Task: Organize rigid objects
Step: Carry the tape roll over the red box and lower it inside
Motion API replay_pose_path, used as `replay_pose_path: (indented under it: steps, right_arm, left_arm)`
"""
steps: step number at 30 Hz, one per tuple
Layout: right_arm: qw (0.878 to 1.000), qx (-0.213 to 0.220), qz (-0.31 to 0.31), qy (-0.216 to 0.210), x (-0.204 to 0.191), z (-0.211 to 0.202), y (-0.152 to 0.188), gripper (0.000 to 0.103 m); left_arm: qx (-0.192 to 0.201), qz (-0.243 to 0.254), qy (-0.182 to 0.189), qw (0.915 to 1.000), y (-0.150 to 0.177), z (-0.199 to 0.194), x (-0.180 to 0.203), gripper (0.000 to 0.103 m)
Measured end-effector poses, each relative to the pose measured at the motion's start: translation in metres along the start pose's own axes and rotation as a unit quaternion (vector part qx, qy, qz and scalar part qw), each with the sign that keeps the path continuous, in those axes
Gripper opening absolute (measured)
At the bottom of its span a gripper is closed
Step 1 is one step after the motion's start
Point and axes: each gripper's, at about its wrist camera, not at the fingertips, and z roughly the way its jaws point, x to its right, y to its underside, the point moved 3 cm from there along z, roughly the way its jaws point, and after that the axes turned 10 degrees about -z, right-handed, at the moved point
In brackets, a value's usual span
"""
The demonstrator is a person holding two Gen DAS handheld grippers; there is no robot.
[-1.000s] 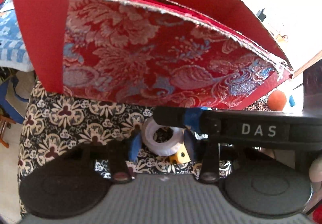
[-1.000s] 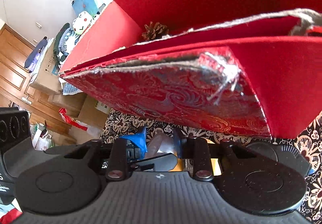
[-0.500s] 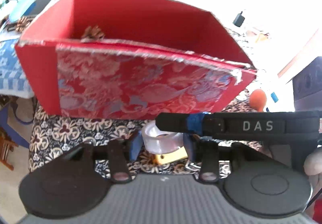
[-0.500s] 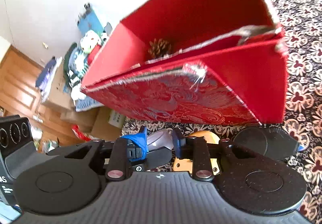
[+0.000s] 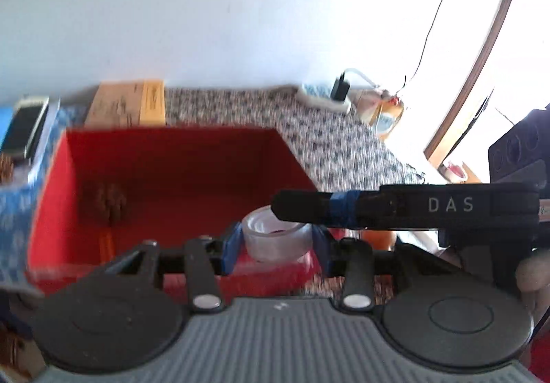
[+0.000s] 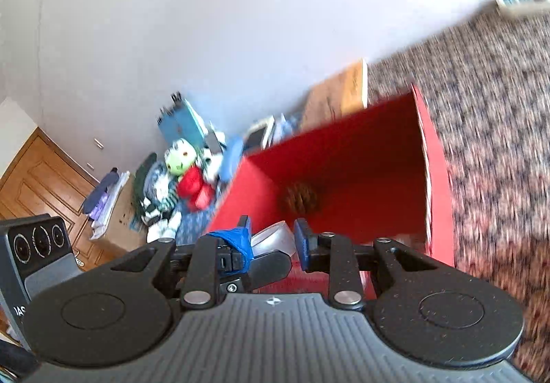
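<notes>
Sitting gripped between the left tongs (image 5: 275, 242): tape roll (image 5: 273, 237).

The box (image 5: 178, 159) sits on the tabletop (image 5: 330, 128), with a pinecone (image 5: 110, 200) inside it toward its left wall. A carton (image 5: 127, 104) lies on the tabletop just behind the box, and a charger (image 5: 340, 90) sits farther back to the right. The tape roll (image 5: 275, 238) is between the left gripper's (image 5: 275, 245) fingers, over the box's near right corner.
</notes>
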Motion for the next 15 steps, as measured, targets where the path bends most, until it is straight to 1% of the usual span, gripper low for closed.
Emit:
replay_pose_path:
  steps: [2,4,6,8,11,15]
  right_arm:
    - [1.000,0.008,-0.022,0.001,-0.002,0.006,-0.014,0.010]
    - [0.999,0.012,-0.040,0.000,-0.005,0.019,-0.028,0.009]
    - [0.999,0.009,-0.043,-0.004,0.000,0.030,-0.036,0.009]
    - [0.999,-0.003,-0.032,-0.012,0.006,0.050,-0.043,0.009]
    - [0.999,-0.027,-0.021,-0.016,0.014,0.079,-0.048,0.009]
    - [0.997,-0.077,-0.011,-0.009,0.023,0.125,-0.049,0.009]
  left_arm:
    - [0.012,0.011,-0.005,0.9999,-0.016,0.002,0.000,0.043]
    - [0.025,0.022,-0.020,0.9993,-0.029,0.005,-0.004,0.042]
    - [0.026,0.019,-0.027,0.9991,-0.039,0.012,-0.012,0.042]
    - [0.020,0.002,-0.033,0.9992,-0.049,0.023,-0.026,0.042]
    - [0.006,-0.017,-0.046,0.9988,-0.056,0.040,-0.049,0.042]
    - [-0.022,-0.037,-0.064,0.9970,-0.054,0.061,-0.080,0.042]
